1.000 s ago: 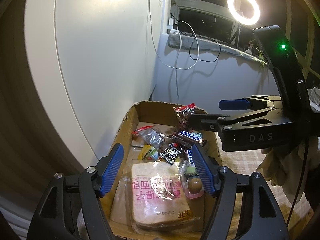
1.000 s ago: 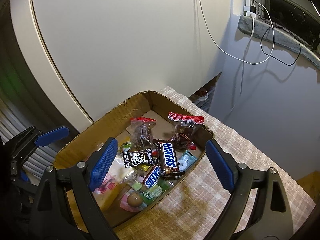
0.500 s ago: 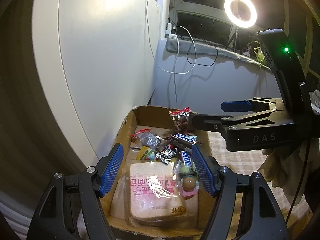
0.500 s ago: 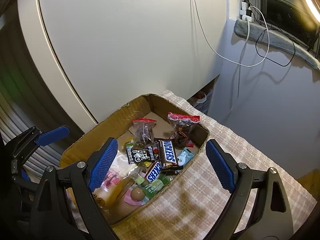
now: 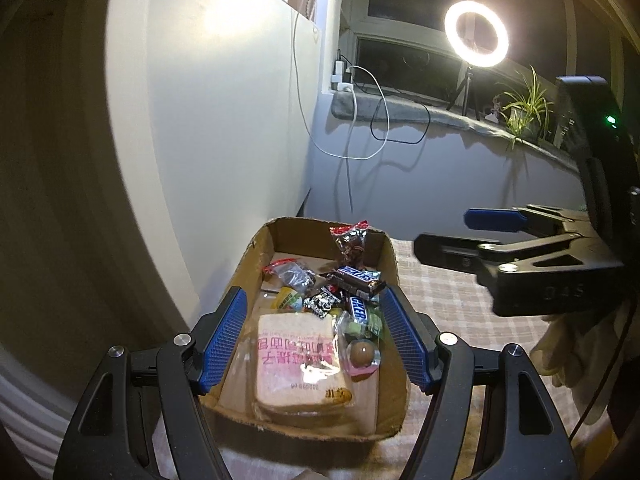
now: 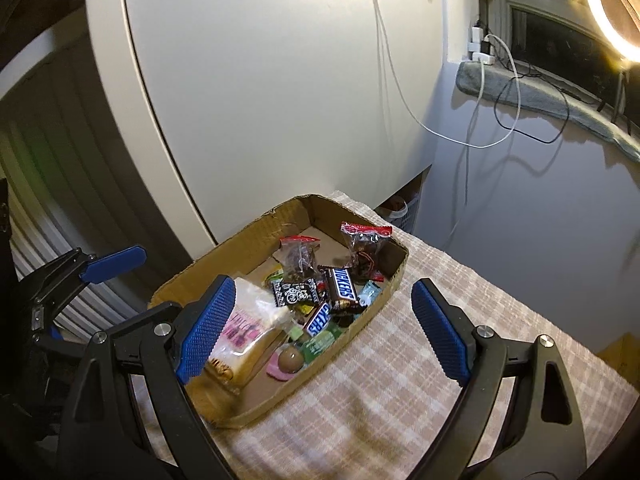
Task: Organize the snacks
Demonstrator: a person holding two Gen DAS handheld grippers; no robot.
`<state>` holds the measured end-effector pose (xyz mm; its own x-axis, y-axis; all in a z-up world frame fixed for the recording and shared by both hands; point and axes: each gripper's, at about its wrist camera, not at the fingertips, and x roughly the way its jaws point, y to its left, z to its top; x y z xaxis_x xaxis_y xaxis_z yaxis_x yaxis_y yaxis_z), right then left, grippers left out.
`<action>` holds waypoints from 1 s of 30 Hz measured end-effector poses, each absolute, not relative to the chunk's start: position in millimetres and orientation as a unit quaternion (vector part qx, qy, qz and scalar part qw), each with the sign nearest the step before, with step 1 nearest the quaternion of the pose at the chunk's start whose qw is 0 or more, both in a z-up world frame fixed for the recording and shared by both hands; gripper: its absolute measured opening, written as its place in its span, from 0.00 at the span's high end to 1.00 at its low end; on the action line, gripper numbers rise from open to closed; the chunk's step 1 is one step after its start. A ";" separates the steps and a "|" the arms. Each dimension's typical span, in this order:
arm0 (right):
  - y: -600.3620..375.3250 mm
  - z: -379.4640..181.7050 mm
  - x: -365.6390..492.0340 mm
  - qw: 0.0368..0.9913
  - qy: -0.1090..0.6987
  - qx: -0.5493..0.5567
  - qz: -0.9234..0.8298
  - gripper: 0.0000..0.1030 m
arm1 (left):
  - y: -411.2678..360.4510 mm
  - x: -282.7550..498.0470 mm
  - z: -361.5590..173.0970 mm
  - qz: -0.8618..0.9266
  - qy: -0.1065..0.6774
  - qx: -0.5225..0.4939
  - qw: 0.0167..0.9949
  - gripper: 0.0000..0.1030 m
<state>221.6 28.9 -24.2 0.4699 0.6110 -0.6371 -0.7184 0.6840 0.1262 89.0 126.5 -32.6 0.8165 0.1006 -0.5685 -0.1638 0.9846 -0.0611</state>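
Note:
A cardboard box (image 5: 256, 248) (image 6: 224, 252) sits on a checked cloth and holds several snacks. A bagged slice of bread (image 5: 300, 364) (image 6: 248, 324) lies at its near end. Behind it are Snickers bars (image 5: 356, 278) (image 6: 342, 290), a black-and-white packet (image 5: 322, 300), red-topped clear bags (image 5: 351, 242) (image 6: 364, 250) and a brown ball in a pink wrapper (image 5: 362, 354) (image 6: 290, 360). My left gripper (image 5: 313, 293) hovers open above the box's near end, holding nothing. My right gripper (image 6: 322, 282) (image 5: 443, 228) hangs open over the box's right side, also holding nothing.
A white cabinet panel (image 6: 280, 100) stands close behind the box. The checked cloth (image 6: 460, 360) stretches to the right. A ring light (image 5: 476, 34), cables (image 5: 360, 128) and a plant (image 5: 524, 108) are by the windowsill. A gloved hand (image 5: 568, 348) holds the right gripper.
Both grippers have drawn back and up from the box, which now looks smaller and farther away in each view. Their jaws stay as wide as before.

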 end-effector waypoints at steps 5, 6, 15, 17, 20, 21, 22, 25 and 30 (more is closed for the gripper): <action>9.7 -18.0 194.5 0.868 0.319 -0.067 0.374 0.11 | 117.1 72.0 -29.7 0.085 0.287 -0.043 0.953 0.32; 6.5 -17.0 188.5 0.872 0.316 -0.066 0.369 0.11 | 115.8 68.2 -29.8 0.089 0.286 -0.044 0.953 0.31; -22.6 -13.8 140.2 0.903 0.285 -0.072 0.312 0.03 | 108.3 34.6 -24.5 0.126 0.257 -0.054 0.957 0.21; -29.8 -12.9 130.2 0.909 0.276 -0.066 0.306 0.00 | 108.8 31.0 -24.7 0.127 0.257 -0.061 0.956 0.21; -36.7 -13.0 121.8 0.910 0.276 -0.058 0.302 0.00 | 107.0 28.8 -25.5 0.131 0.257 -0.063 0.955 0.21; -39.4 -13.1 120.3 0.911 0.277 -0.053 0.301 0.00 | 106.2 29.1 -25.7 0.130 0.257 -0.064 0.955 0.21; -42.1 -13.2 119.0 0.911 0.278 -0.049 0.299 0.00 | 105.1 29.0 -25.8 0.128 0.258 -0.064 0.955 0.21; -47.4 -12.9 118.1 0.912 0.279 -0.044 0.297 0.00 | 101.5 28.7 -24.1 0.127 0.256 -0.062 0.956 0.21; -51.0 -10.6 116.5 0.914 0.277 -0.040 0.294 0.00 | 98.3 25.6 -20.9 0.127 0.251 -0.059 0.958 0.21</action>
<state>116.5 -51.0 -10.6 0.6741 0.5153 -0.5292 -0.5599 0.8238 0.0888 25.6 98.3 -20.9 0.8412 0.2144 -0.4965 -0.2738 0.9605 -0.0492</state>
